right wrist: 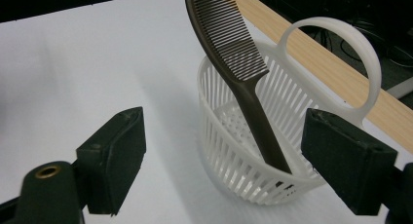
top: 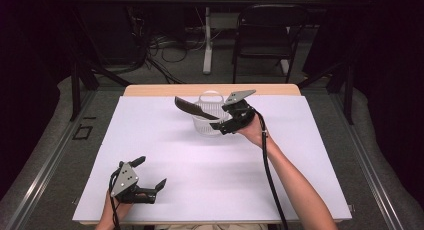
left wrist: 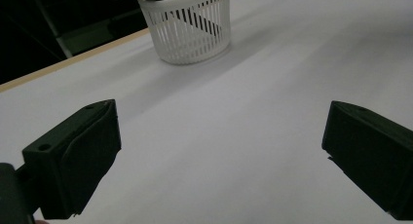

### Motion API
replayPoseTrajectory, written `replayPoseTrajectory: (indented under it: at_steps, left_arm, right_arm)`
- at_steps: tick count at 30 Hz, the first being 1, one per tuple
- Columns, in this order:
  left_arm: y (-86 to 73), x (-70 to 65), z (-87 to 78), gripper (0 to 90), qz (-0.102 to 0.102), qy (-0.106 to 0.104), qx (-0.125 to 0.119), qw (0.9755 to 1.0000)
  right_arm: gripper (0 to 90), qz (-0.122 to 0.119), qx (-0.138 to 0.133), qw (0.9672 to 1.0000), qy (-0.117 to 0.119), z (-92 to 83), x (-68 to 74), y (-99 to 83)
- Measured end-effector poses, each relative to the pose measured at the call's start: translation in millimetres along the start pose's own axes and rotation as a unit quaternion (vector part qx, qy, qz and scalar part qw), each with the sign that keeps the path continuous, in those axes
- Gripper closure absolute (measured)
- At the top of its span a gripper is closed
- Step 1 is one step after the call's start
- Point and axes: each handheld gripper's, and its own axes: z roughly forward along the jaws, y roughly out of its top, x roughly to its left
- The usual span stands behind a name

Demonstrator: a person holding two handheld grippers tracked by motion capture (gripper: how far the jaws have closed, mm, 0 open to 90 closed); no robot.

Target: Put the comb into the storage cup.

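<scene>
A white slotted basket with a loop handle stands at the far middle of the white table sheet. A dark brown comb stands in it handle down, its toothed end leaning out to the left. My right gripper hovers just right of the basket, open, nothing between its jaws. In the right gripper view the comb and basket lie just ahead of the right gripper. My left gripper rests open at the near left. The left gripper faces the basket from far off.
The sheet leaves a strip of wooden tabletop bare along the far edge. Beyond the table stand a black folding chair, a white table leg and loose cables on the floor. Dark frame posts flank the table.
</scene>
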Motion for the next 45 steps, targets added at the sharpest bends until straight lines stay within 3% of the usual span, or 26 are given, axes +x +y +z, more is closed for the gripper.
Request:
replayPoseTrajectory:
  at_steps: [17,25,45]
  left_arm:
    - [-0.6,0.4,-0.9,0.9,0.0,0.003,0.003,1.0]
    - [-0.8,1.1,-1.7,0.9,0.0,0.004,0.003,1.0]
    - [-1.1,2.1,-3.7,0.9,-0.003,0.005,0.0,1.0]
  right_arm:
    - [4.7,0.013,0.017,0.9997,-0.009,-24.5,13.2,-33.5]
    - [3.9,0.021,0.022,0.9995,-0.007,-31.9,18.3,-43.0]
    - [2.3,0.036,0.032,0.9984,-0.029,-53.6,32.5,-85.0]
